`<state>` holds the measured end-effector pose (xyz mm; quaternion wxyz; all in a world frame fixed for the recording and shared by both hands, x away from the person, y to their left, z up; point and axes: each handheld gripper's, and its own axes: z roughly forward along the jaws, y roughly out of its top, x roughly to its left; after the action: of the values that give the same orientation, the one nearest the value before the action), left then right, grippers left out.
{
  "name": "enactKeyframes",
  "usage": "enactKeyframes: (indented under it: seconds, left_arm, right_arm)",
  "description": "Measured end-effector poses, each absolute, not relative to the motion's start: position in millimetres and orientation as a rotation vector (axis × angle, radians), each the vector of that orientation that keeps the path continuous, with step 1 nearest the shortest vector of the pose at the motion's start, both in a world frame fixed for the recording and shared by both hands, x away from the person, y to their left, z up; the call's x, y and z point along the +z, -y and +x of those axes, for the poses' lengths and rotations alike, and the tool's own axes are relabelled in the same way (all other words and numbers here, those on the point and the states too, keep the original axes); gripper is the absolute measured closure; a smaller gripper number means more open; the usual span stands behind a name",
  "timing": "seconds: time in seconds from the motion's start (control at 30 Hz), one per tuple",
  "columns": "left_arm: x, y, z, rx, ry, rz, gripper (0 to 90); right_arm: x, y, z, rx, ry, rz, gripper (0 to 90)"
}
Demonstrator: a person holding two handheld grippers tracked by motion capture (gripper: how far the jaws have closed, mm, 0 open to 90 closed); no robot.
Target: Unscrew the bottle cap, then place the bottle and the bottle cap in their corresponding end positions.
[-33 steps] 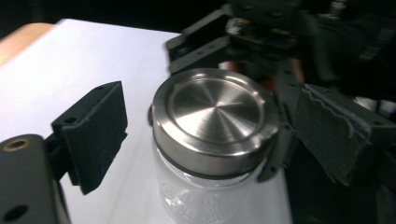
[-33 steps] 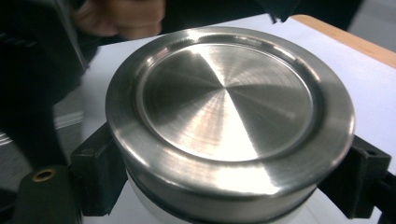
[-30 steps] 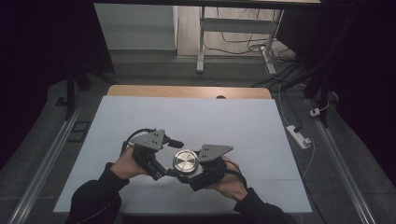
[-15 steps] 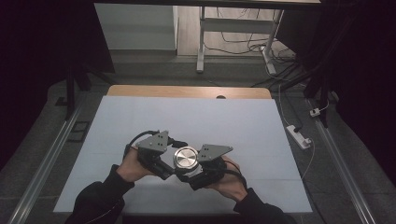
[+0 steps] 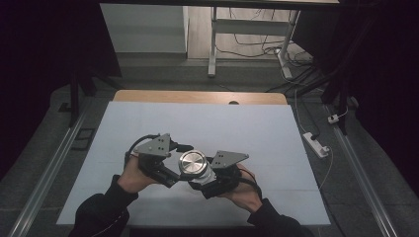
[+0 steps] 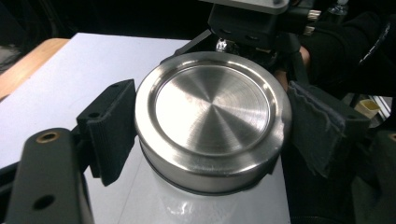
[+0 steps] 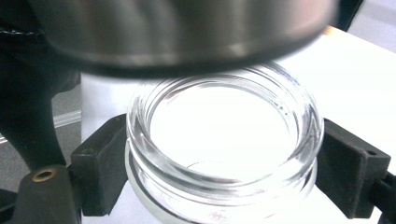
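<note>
Brushed-steel round lid (image 6: pixel 212 116) sits gripped in the left claw (image 5: pixel 170 173), just above the clear glass jar (image 7: pixel 224 154) clamped by the right claw (image 5: pixel 205 181) near the table's (image 5: pixel 207 118) front edge. Lifting it off level seems wise.

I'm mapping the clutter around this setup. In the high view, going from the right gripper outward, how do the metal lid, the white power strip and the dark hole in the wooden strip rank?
1. Metal lid, right beside the right gripper.
2. White power strip, on the floor off the table's right edge.
3. Dark hole, in the wooden strip at the table's far edge.
</note>
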<state>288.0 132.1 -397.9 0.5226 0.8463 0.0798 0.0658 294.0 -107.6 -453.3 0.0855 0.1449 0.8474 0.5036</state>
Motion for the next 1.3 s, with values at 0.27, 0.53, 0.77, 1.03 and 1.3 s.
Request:
enactKeyframes:
  seconds: [0.27,0.53,0.77,1.03,1.3]
  left_arm:
    - [-397.0,-137.3,280.8,0.176,-0.203,2.023,20.9]
    - [-399.2,-140.9,275.4,0.184,-0.215,2.024,20.9]
    - [-404.3,-140.3,270.2,0.186,-0.216,2.031,20.9]
    - [-412.0,-137.4,266.1,0.176,-0.212,2.030,20.9]
    - [-419.3,-133.8,262.1,0.178,-0.205,2.029,20.9]
  right_arm:
    - [-452.6,113.2,299.2,1.496,-2.507,0.462,14.3]
    - [-453.6,118.1,304.5,1.491,-2.489,0.486,14.3]
    - [-451.9,124.0,312.0,1.494,-2.461,0.512,14.3]
    - [-449.6,127.4,319.8,1.496,-2.438,0.535,14.3]
    - [-447.6,126.9,326.6,1.490,-2.422,0.546,14.3]
